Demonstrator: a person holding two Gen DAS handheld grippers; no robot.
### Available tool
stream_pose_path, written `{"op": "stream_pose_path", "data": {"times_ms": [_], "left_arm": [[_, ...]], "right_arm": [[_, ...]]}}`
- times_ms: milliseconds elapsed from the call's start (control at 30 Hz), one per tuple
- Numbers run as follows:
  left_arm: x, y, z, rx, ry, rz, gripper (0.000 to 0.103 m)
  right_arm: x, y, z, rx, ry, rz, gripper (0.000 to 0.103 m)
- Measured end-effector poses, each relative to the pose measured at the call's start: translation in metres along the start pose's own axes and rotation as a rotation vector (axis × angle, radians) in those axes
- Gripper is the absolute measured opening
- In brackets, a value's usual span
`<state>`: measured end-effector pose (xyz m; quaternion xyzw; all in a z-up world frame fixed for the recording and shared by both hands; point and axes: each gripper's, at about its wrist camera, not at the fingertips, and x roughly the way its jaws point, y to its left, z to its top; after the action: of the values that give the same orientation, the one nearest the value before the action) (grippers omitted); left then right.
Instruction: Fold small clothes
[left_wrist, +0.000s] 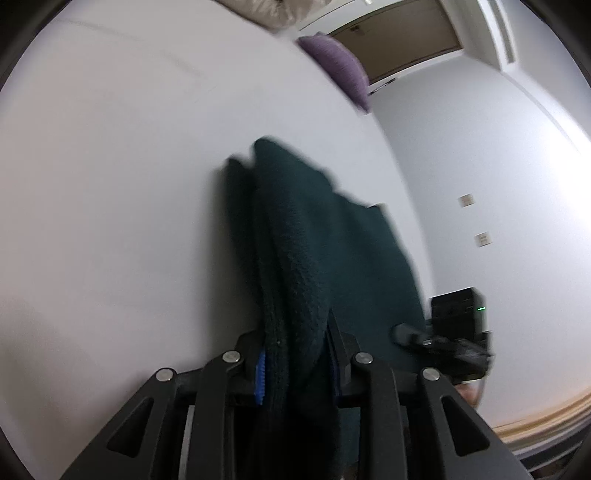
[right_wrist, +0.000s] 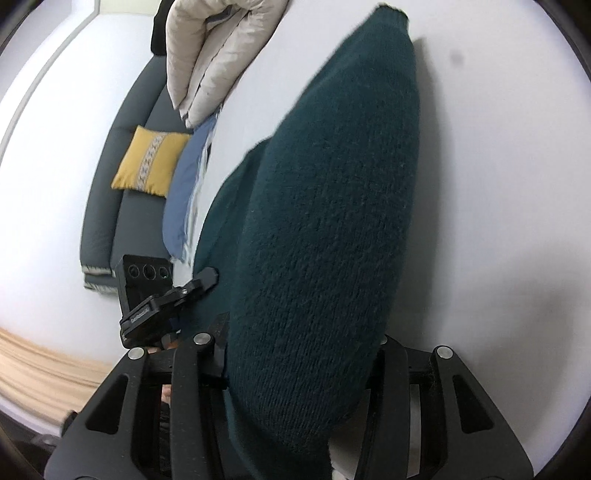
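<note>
At the bottom centre of both wrist views, my left gripper (left_wrist: 295, 369) and right gripper (right_wrist: 299, 354) each pinch a bunched edge of the dark green knit sweater (right_wrist: 325, 206), which drapes over the white bed (left_wrist: 110, 184).

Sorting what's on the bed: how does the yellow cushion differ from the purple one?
The yellow cushion has a pale patterned stripe down its middle; the purple cushion looks plain. The yellow one lies on a grey sofa; the purple one rests at the edge of the white bed. Both look like soft, squarish cushions.
</note>
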<state>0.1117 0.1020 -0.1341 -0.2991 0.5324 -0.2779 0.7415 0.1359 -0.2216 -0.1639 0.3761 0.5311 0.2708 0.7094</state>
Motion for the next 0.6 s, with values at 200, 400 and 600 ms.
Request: {"op": "stream_pose_path", "data": {"times_ms": [200, 400, 600], "left_arm": [[0.006, 0.017, 0.003, -0.012, -0.004, 0.015, 0.033], [-0.002, 0.017, -0.015, -0.023, -0.040, 0.022, 0.037], [-0.014, 0.009, -0.030, -0.008, -0.060, 0.076, 0.031]], "right_arm": [[-0.005, -0.019, -0.027, 0.044, -0.050, -0.007, 0.047], [-0.030, -0.009, -0.039, 0.051, -0.162, -0.071, 0.052], [-0.025, -0.004, -0.032, 0.035, -0.186, -0.080, 0.046]]}}
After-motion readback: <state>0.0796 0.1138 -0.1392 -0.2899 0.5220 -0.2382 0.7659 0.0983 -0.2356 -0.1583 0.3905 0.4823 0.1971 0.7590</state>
